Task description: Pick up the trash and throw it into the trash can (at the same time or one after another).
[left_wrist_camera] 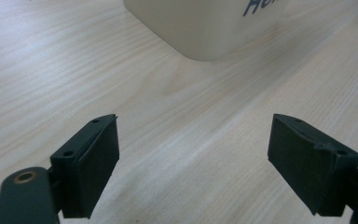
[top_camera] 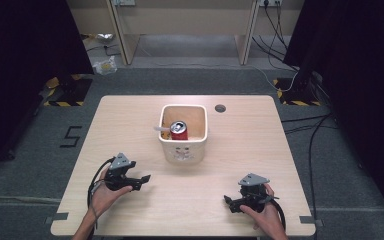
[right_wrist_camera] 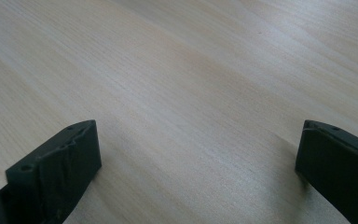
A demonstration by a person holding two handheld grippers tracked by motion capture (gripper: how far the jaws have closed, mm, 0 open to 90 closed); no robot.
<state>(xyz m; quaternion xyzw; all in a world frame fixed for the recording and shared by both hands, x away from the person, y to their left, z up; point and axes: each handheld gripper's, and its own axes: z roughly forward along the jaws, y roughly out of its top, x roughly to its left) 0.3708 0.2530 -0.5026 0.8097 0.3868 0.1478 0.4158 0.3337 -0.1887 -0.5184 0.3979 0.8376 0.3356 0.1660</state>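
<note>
A cream square bin [top_camera: 184, 150] stands at the table's middle, with a red drink can [top_camera: 178, 131] upright inside it beside a pale scrap. My left gripper [top_camera: 142, 181] rests near the front left, open, pointing right toward the bin. In the left gripper view its jaws stand wide apart [left_wrist_camera: 193, 158] over bare wood, and the bin's lower corner [left_wrist_camera: 200, 28] is ahead. My right gripper [top_camera: 228, 202] sits low at the front right, pointing left, open. In the right gripper view [right_wrist_camera: 196, 172] there is nothing between its jaws.
The light wooden table [top_camera: 130, 120] has a round cable hole [top_camera: 220, 107] behind the bin. Dark curtains flank both sides. Cables [top_camera: 305, 125] run across the grey floor at right, and desk legs [top_camera: 125, 40] stand at the back.
</note>
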